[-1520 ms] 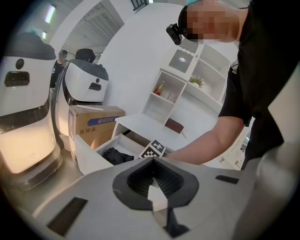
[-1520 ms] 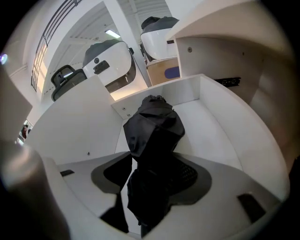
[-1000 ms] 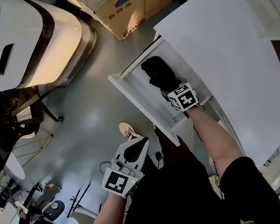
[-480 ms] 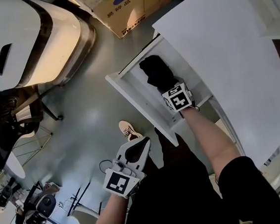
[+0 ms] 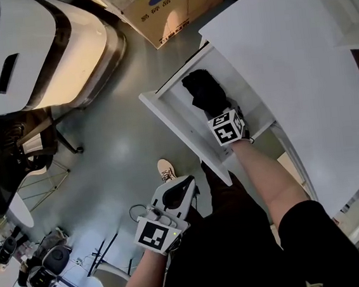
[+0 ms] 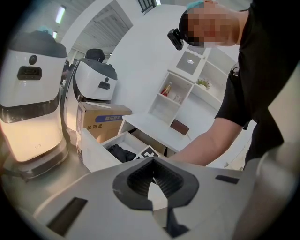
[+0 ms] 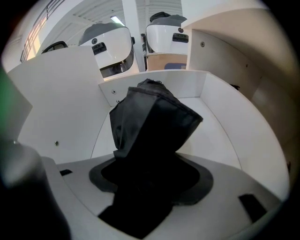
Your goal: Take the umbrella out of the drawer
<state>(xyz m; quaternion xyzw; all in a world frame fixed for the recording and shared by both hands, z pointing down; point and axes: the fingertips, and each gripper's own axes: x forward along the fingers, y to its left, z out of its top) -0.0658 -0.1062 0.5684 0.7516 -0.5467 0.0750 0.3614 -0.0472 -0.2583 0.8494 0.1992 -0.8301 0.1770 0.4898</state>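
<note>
Inside the open drawer (image 5: pixel 182 139), the black folded umbrella (image 5: pixel 204 91) lies between the wide jaws of my right tool (image 5: pixel 220 113), which have just been opening and show no firm grip. I judge closing and lifting out remain. Short of the drawer, my left tool (image 5: pixel 174 193) hangs closed, empty.

Umbrella (image 5: pixel 204 91) in drawer (image 5: pixel 182 139) (carton (image 5: pixel 165 7) behind)

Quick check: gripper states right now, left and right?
Left gripper: closed, empty.
Right gripper: open, jaws just opened wider, umbrella between them.
</note>
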